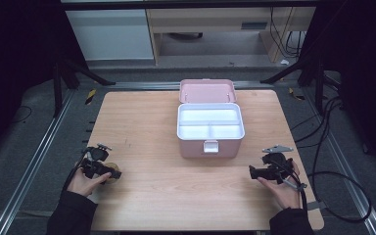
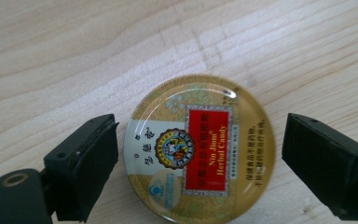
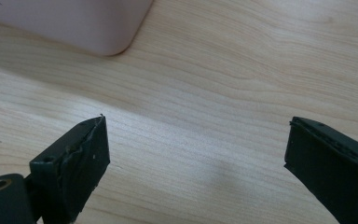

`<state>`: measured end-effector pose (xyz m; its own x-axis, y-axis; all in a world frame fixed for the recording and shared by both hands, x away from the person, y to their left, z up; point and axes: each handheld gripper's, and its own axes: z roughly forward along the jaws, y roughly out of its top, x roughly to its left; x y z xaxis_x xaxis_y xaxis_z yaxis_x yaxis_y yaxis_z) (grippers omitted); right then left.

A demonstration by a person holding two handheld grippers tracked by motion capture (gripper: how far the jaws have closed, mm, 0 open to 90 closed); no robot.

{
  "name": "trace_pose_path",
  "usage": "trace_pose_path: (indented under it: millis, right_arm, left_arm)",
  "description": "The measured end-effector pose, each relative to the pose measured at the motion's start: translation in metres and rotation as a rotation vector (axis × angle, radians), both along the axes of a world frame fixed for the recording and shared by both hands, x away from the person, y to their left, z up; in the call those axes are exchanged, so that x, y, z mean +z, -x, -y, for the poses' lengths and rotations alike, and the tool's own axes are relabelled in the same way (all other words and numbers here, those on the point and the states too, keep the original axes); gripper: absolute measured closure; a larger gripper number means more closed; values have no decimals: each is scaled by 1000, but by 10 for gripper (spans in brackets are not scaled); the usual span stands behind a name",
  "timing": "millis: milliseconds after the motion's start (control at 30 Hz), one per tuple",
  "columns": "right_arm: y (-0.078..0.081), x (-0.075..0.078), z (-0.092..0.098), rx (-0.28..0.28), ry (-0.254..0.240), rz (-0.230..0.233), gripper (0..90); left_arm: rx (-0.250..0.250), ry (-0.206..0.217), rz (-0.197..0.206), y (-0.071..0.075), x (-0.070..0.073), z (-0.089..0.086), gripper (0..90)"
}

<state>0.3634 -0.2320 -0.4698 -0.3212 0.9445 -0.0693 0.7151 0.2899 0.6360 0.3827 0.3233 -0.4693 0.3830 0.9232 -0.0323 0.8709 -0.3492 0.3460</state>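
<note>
The high view is dim around its edges, with black corners, while the desk (image 1: 191, 147) is evenly lit from above; the box (image 1: 210, 125) has a washed-out white inside. In the left gripper view, the tin (image 2: 199, 148) between the fingers (image 2: 91, 163) is sharp, with a small glare spot on its far rim. In the right gripper view, a soft shadow lies between the fingers (image 3: 81, 158), and the fingers look slightly blurred.
</note>
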Motion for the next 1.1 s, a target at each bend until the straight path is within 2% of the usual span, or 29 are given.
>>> trace_pose_path:
  millis: [67, 100, 167, 200, 233, 267, 300, 333, 367, 400, 433, 467, 567, 600, 633, 700, 767, 833, 867, 900, 933, 967, 1000, 1067, 1100]
  right_arm:
    - [0, 2, 0, -1, -9, 11, 74]
    - [0, 2, 0, -1, -9, 11, 74]
    - [1, 5, 0, 3, -13, 36, 89]
    - [1, 10, 1, 4, -29, 70, 107]
    - [1, 13, 1, 4, -43, 91, 124]
    - [2, 16, 2, 5, -56, 105, 144]
    - [2, 16, 2, 5, -56, 105, 144]
    - [2, 23, 2, 12, -93, 132, 180]
    - [2, 23, 2, 12, -93, 132, 180]
    - [1, 31, 2, 27, -119, 163, 218]
    - [1, 31, 2, 27, -119, 163, 218]
    - [-2, 39, 1, 34, -148, 194, 274]
    - [-10, 52, 0, 49, -226, 240, 345]
    - [-10, 52, 0, 49, -226, 240, 345]
    - [-18, 60, -5, 55, -243, 254, 372]
    - [-23, 63, -7, 58, -238, 262, 382]
    - [-35, 72, -17, 67, -247, 276, 408]
    - [-40, 75, -20, 69, -250, 281, 418]
    - [-50, 79, -27, 78, -255, 283, 439]
    - [-50, 79, -27, 78, -255, 283, 439]
    - [-59, 81, -33, 85, -249, 280, 462]
    - [-59, 81, -33, 85, -249, 280, 462]
    - [-68, 81, -39, 93, -230, 265, 480]
    - [-71, 80, -41, 95, -223, 261, 493]
    - [-79, 77, -44, 100, -219, 247, 528]
  left_arm:
    - [4, 13, 39, 2, 8, 2, 101]
    - [4, 13, 39, 2, 8, 2, 103]
    - [2, 47, 102, 4, 20, 6, 109]
    - [2, 66, 155, 5, 29, 9, 125]
    - [0, 78, 186, 6, 34, 12, 129]
    - [-3, 95, 214, 6, 39, 15, 142]
    - [-3, 95, 214, 6, 39, 15, 150]
    - [-21, 125, 256, 6, 45, 22, 153]
    - [-21, 125, 256, 6, 45, 22, 157]
    - [-34, 138, 287, 3, 49, 31, 160]
    - [-34, 138, 287, 3, 49, 31, 164]
    - [-40, 152, 318, -1, 53, 41, 167]
    - [-66, 175, 382, -7, 60, 58, 192]
    - [-66, 175, 382, -7, 60, 58, 201]
    - [-86, 183, 418, -11, 66, 70, 209]
    - [-93, 191, 429, -14, 70, 76, 218]
    - [-106, 222, 459, -23, 79, 93, 228]
    - [-113, 234, 467, -26, 82, 99, 229]
    - [-123, 254, 482, -33, 87, 110, 246]
    - [-123, 254, 482, -33, 87, 110, 248]
    - [-143, 283, 489, -41, 90, 122, 255]
    - [-143, 283, 489, -41, 90, 122, 258]
    - [-167, 333, 498, -47, 92, 133, 260]
    - [-172, 346, 504, -50, 92, 139, 267]
    - [-187, 347, 507, -55, 90, 151, 276]
